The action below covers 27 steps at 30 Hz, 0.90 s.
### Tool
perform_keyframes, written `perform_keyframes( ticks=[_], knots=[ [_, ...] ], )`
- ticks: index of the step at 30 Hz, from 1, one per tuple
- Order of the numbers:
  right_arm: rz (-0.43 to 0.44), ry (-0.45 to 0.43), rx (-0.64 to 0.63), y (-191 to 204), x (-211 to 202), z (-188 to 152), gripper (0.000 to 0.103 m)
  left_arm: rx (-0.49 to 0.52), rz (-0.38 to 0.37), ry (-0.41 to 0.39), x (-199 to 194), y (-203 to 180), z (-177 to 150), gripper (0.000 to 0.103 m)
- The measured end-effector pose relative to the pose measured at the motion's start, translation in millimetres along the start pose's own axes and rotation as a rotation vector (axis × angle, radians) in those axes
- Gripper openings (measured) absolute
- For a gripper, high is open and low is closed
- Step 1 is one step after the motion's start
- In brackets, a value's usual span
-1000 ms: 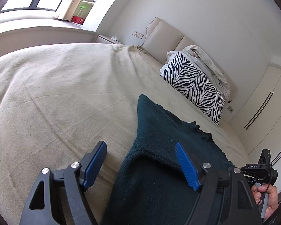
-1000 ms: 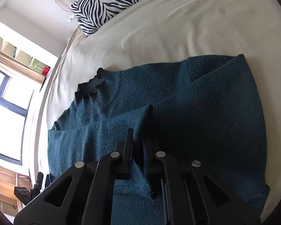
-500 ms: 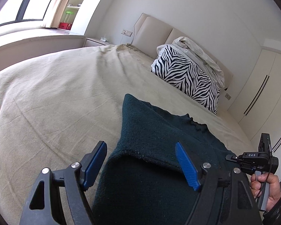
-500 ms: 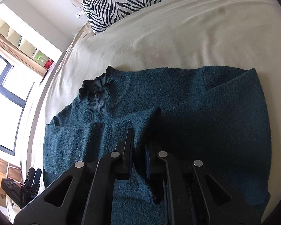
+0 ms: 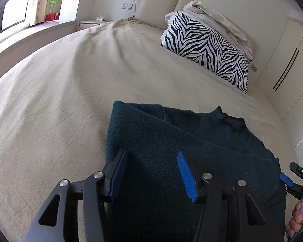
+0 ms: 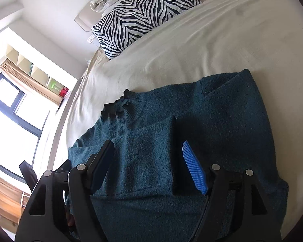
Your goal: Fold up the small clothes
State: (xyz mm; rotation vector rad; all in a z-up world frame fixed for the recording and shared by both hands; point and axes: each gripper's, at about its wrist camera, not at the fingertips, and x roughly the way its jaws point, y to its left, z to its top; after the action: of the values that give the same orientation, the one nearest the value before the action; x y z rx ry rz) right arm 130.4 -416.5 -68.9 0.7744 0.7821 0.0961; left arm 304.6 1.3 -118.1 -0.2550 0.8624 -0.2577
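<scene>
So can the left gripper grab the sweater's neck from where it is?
Probably yes. The left gripper hovers open over the sweater, and the neck lies uncovered further up the bed, with nothing between. It would need to move forward.

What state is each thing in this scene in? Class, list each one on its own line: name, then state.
teal sweater: lying flat on the bed, both sleeves folded in across the body
left gripper: open above the sweater, jaws have just been closing, nothing pinched
right gripper: open, jaws have just been opening, sleeve lies loose below
zebra pillow: propped against the headboard
bed cover: spread out, lightly creased
</scene>
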Motion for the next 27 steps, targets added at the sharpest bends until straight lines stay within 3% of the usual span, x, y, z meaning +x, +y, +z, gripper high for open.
perform_keyframes(
  ticks=[3, 7, 11, 14, 15, 18, 21, 27],
  knots=[
    [0.098, 0.067, 0.001, 4.3, 2.7, -17.8, 0.069, -0.016, -0.019, -0.023, -2.4, 10.0, -8.5, 0.042],
    [0.061, 0.136, -0.093, 21.6, 22.6, -46.0, 0.069, 0.061, 0.033, -0.022, -7.3, 4.2, -14.5, 0.042],
    [0.084, 0.132, -0.085, 18.0, 25.8, -52.9, 0.07, 0.047, 0.035, -0.015, -19.0, 8.6, -13.8, 0.041],
    [0.147, 0.134, -0.073, 4.3, 27.2, -54.1, 0.07, 0.015, -0.013, -0.03, -32.9, 12.2, -5.5, 0.06],
    [0.17, 0.127, -0.061, -0.4, 26.1, -54.6, 0.07, -0.01, -0.055, -0.033, -33.3, 14.4, 1.4, 0.061],
    [0.195, 0.115, -0.052, -4.0, 24.8, -56.2, 0.07, -0.048, -0.134, -0.024, -21.6, 14.3, 26.8, 0.061],
    [0.203, 0.107, -0.059, -4.4, 24.6, -57.9, 0.07, -0.038, -0.116, 0.074, 15.2, 16.6, 36.0, 0.058],
    [0.228, 0.099, -0.042, -7.0, 23.0, -58.3, 0.069, 0.009, -0.102, 0.04, -0.6, 12.8, 18.3, 0.057]
  ],
)
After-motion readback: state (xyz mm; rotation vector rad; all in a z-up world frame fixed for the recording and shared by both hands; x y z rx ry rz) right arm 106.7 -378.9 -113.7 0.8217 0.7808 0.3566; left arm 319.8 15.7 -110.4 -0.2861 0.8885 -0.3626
